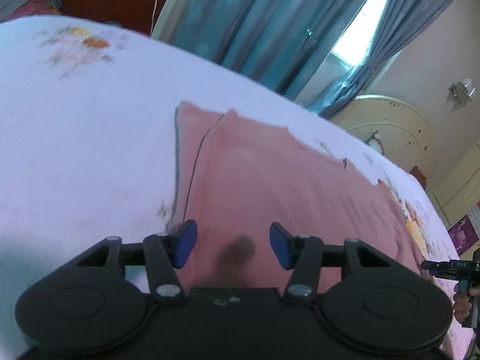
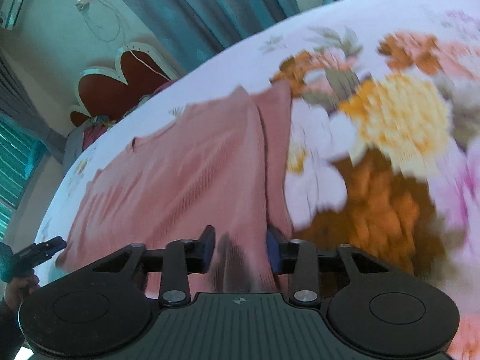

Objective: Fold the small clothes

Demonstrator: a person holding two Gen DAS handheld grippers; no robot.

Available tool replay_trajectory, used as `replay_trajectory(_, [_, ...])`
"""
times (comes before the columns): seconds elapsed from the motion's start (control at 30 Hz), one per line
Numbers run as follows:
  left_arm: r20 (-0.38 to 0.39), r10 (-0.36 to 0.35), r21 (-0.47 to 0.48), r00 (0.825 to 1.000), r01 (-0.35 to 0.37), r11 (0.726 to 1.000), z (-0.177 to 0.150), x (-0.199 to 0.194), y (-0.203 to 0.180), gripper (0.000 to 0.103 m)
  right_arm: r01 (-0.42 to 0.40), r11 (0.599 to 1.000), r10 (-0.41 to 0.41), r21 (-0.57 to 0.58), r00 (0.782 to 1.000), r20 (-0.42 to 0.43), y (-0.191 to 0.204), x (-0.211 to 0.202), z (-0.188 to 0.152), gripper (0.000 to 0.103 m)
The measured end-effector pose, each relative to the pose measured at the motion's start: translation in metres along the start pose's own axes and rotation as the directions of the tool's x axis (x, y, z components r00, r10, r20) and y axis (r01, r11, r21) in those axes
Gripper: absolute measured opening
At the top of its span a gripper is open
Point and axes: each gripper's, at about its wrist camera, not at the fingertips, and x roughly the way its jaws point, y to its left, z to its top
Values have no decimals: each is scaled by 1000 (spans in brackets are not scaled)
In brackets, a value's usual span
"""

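A small pink ribbed garment (image 1: 270, 180) lies flat on the bed, with one side strip folded over along its left edge. My left gripper (image 1: 233, 247) is open, its blue pads just above the garment's near hem and holding nothing. In the right wrist view the same garment (image 2: 186, 174) shows with a folded strip along its right edge. My right gripper (image 2: 240, 253) is open over the near hem, its right pad at the garment's right edge. Each gripper shows at the other view's border, the right gripper (image 1: 450, 265) and the left gripper (image 2: 39, 250).
The bed sheet (image 1: 90, 120) is white with a large flower print (image 2: 390, 138). Blue curtains (image 1: 255, 24) and a window stand behind the bed. A red heart-shaped headboard (image 2: 120, 87) and a cream cabinet (image 1: 399, 138) are beyond the bed's edges.
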Motion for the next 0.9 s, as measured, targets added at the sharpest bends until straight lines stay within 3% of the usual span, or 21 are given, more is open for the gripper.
replay_trajectory(0.07, [-20,2,18,1000,-2,1000,-5,-3,-3,47,-23,1000,23,5,1000,1,-1,-4,-8,23])
replay_trajectory(0.13, [-39,12,43,999,-10,999,-7,0,-5,32,-23,1000,23,-4,1000,-1,-2,-5,-13,19])
replay_trajectory(0.17, [-55,19,64,998,-16,998,-8,3,-6,2,-23,1000,23,-20,1000,-8,0,-4,-14,2])
replay_trajectory(0.23, [-43,25,70,999,-22,997,-7,5,-6,0,-18,998,18,-61,1000,-10,6,-7,-14,2])
replay_trajectory(0.4, [-32,54,101,998,-50,994,-11,-2,1,1,103,992,-105,-71,994,-21,-5,-24,-22,2])
replay_trajectory(0.43, [-39,52,120,998,-47,992,-12,-3,-1,2,108,991,-109,-78,994,-12,-5,-25,-24,2])
replay_trajectory(0.47, [-35,68,133,997,-63,989,-10,-7,-4,13,125,989,-125,-75,992,10,-2,-28,-23,3])
replay_trajectory(0.5, [-14,98,142,995,-95,985,-8,-13,-9,34,154,986,-150,-65,987,58,3,-33,-21,11])
replay_trajectory(0.53, [22,126,158,992,-128,979,-5,-19,-15,49,205,977,-197,-63,973,120,9,-39,-19,40])
replay_trajectory(0.57, [76,149,181,986,-161,970,-1,-25,-25,70,252,963,-232,-93,955,185,19,-43,-16,63])
replay_trajectory(0.63, [136,105,243,985,-136,961,10,-22,-53,70,277,948,-234,-157,940,248,46,-33,-4,59])
replay_trajectory(0.67, [132,78,266,988,-111,957,18,-13,-66,69,281,942,-230,-182,937,262,60,-22,3,42])
replay_trajectory(0.77, [115,14,328,993,-51,943,38,35,-105,70,298,914,-221,-276,935,276,110,33,22,29])
replay_trajectory(0.9, [103,-13,363,995,-26,932,54,103,-141,71,245,904,-174,-351,960,220,153,114,41,28])
